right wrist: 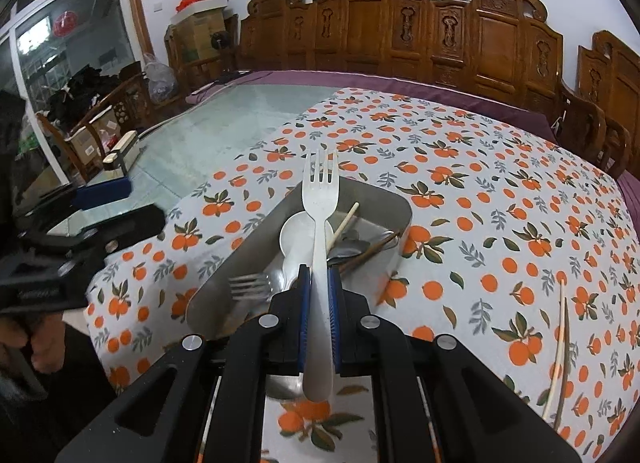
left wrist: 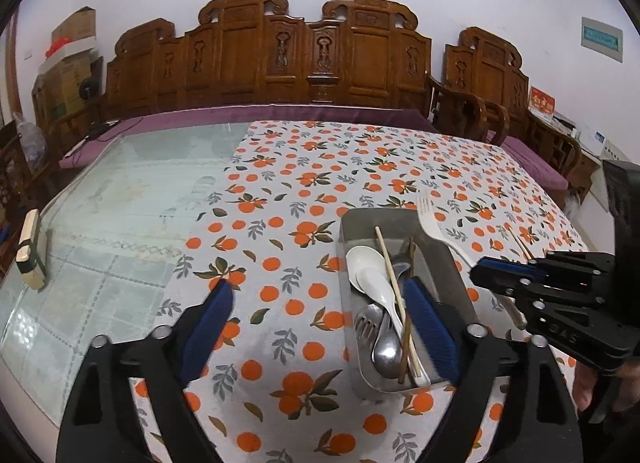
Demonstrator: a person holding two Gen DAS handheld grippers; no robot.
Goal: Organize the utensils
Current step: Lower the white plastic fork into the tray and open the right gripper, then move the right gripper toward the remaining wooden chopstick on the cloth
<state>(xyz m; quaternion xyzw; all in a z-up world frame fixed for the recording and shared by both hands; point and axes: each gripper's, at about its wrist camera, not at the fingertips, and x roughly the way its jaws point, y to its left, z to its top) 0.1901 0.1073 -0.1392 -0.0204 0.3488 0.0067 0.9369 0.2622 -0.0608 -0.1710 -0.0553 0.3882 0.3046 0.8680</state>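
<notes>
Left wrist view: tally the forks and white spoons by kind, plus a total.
white fork: 1, held in the right gripper
metal fork: 1, in the tray
white spoons: 2, in the tray
Total: 4

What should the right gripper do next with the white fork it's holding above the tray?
Probably lower it and release. The right gripper is shut on the white fork, whose tines hang over the metal tray that already holds spoons and chopsticks. The left gripper is open and empty.
</notes>
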